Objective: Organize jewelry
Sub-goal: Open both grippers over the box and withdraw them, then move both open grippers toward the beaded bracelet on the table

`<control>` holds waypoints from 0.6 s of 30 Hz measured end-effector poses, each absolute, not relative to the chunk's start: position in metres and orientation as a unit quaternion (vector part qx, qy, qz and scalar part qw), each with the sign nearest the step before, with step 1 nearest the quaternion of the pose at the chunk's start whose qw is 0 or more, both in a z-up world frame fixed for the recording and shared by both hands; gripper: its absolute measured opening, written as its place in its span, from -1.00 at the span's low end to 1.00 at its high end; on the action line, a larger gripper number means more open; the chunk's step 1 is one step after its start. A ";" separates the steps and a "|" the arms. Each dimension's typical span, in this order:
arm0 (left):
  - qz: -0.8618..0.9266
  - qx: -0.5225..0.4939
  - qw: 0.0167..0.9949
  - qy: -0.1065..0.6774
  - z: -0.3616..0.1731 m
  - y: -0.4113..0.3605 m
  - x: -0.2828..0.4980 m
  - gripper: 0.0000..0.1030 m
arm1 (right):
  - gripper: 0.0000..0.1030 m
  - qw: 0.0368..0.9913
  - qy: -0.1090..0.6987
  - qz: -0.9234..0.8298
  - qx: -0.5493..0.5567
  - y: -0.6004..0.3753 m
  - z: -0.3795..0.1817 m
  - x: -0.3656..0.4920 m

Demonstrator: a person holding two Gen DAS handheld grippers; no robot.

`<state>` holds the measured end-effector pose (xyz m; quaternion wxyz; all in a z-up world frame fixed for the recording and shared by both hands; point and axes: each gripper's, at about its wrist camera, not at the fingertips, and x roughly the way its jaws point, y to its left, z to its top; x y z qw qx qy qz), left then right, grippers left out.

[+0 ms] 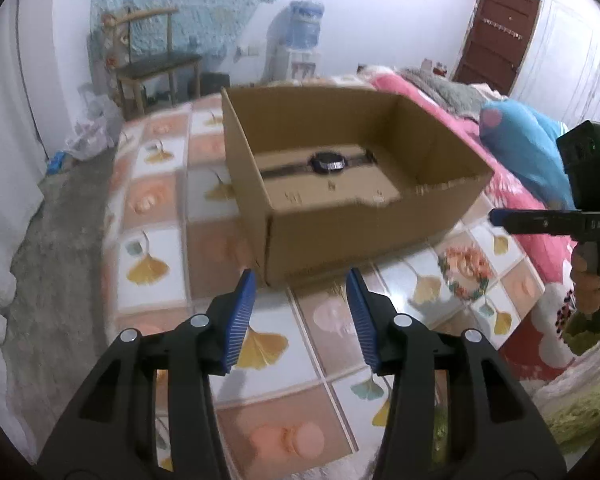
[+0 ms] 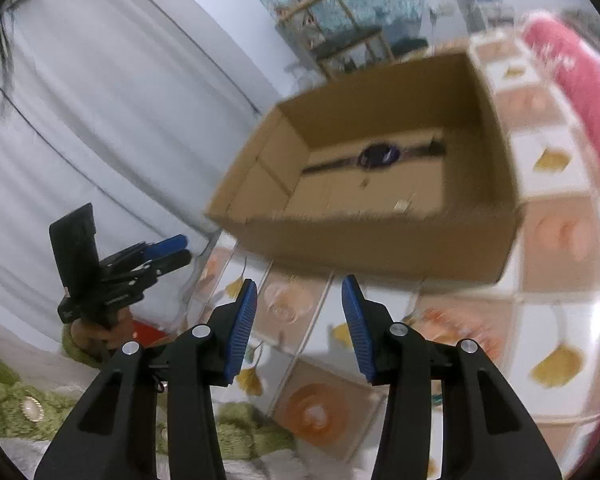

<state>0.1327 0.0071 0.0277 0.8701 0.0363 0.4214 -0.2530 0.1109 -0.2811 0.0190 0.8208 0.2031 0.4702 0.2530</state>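
Box: open cardboard box [image 1: 364, 232] stands on the patterned cloth [image 1: 156, 240] of the bed; flaps gone, near rim ragged; both wrist views smeared by motion.
Watch: dark wristwatch [image 1: 327, 163] lies flat on the box floor, strap stretched along the far wall; already inside the box, touching neither gripper.
Left gripper: left gripper [image 1: 301, 286] hangs over the cloth just short of the box's near corner; jaws partly apart, blue pads [image 1: 242, 320] facing each other with only cloth showing between; nothing held.
Right gripper: right gripper [image 2: 299, 294] also short of the box's near wall; jaws about half open, empty.
Other jewelry: none seen on the cloth in either view; small pale marks on the box floor [image 1: 332, 186] might be small pieces or torn card, too blurred to say.
Risk, box: box looks light and sits on soft bedding; a finger catching the near wall on the way in would likely shove or tip it and slide the watch.
Risk, grip: jaws only half open; a reach for the watch case at this width could knock it aside rather than straddle it; the thin strap lying flat gives the pads little to bite.
Risk, crowding: both grippers aim at the same box from adjacent sides; entering together, they could collide over the rim.
Risk, view: motion blur hides small items; one could be missed or pressed into the bedding.
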 end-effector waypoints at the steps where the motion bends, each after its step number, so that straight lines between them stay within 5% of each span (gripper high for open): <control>1: -0.253 0.040 0.868 0.424 0.021 0.004 0.132 -0.12 | -0.15 0.822 0.478 0.242 0.193 -0.274 0.010 0.111; 18: -0.251 0.149 0.851 0.436 -0.049 -0.067 0.135 -0.17 | -0.15 0.825 0.519 0.181 0.135 -0.229 -0.050 0.113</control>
